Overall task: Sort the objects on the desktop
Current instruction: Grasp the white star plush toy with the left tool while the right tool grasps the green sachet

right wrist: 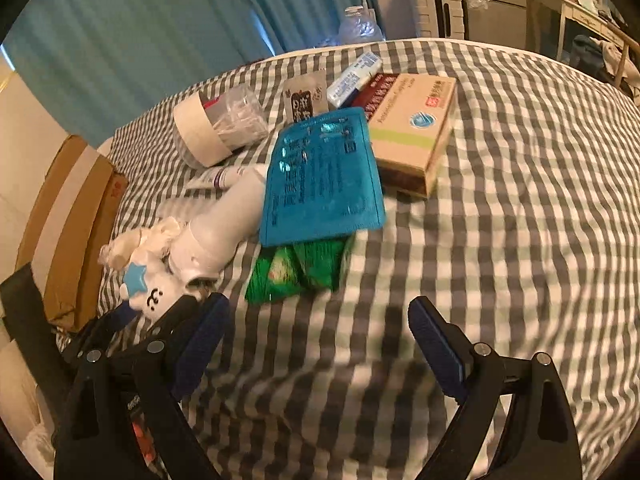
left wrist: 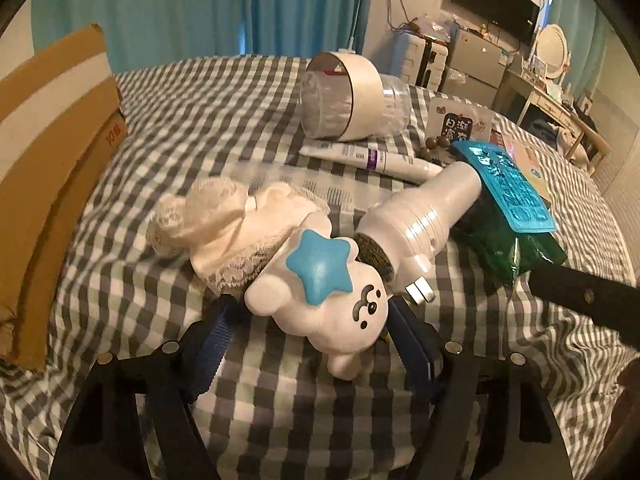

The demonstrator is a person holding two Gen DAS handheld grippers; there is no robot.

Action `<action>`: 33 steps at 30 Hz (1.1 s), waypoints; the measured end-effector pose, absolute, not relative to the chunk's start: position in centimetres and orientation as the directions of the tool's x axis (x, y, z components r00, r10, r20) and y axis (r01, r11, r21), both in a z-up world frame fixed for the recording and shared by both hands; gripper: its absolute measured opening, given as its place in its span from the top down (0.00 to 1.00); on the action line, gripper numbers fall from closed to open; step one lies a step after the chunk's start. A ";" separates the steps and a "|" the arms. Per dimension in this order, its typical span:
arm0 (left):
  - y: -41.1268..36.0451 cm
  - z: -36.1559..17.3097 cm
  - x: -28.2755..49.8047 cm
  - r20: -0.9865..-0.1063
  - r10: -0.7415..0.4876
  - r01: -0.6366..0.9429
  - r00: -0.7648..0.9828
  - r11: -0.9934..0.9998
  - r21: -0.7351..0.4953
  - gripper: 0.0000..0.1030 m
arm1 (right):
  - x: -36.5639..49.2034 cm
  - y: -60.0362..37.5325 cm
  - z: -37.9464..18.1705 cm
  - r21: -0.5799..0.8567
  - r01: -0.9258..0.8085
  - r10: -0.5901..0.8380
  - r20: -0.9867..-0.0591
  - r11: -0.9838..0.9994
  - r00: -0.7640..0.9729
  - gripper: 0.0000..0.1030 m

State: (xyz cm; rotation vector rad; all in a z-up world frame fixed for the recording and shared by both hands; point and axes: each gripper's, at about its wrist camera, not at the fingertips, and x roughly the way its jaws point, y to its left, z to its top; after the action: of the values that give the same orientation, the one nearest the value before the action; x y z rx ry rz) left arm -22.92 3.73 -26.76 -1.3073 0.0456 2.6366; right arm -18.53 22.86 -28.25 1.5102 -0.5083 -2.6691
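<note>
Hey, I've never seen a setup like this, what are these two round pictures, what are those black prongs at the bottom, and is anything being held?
A person holds a two-finger tool in each hand, with a wide-angle camera on each looking along its fingers. One picture is from the left tool, the other from the right tool. Both look down on a checked cloth strewn with a white bear toy, a white bottle, a blue packet, a green packet and a box. The left tool's fingers stand either side of the bear; whether they press it is unclear. The right tool is open and empty.

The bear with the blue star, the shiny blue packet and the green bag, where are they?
Bear (left wrist: 320, 304): left wrist view, on its white body.
Blue packet (right wrist: 320, 176): right wrist view, on its flat face.
Green bag (right wrist: 296, 270): right wrist view, on its front.
</note>
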 end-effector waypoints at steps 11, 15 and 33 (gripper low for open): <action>4.0 -27.0 -24.1 -0.801 0.166 -0.198 -0.575 -0.978 -0.061 0.38 | -20.7 23.0 -30.0 0.347 -0.156 -0.231 -0.837 -0.925 -0.495 0.65; 3.3 -26.5 -23.9 -0.814 0.190 -0.193 -0.549 -0.976 -0.097 0.54 | -19.8 22.9 -29.5 0.338 -0.162 -0.223 -0.845 -0.927 -0.485 0.66; 1.4 -26.0 -23.4 -0.801 0.178 -0.048 -0.571 -0.982 -0.185 0.18 | -17.7 22.7 -28.2 0.302 -0.155 -0.201 -0.864 -0.941 -0.461 0.67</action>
State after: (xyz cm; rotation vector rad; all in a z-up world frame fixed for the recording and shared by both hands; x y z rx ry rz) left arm -23.41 1.42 -26.02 -1.3848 -0.2151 2.6679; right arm -17.66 22.72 -28.17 1.6166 -0.5350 -2.6072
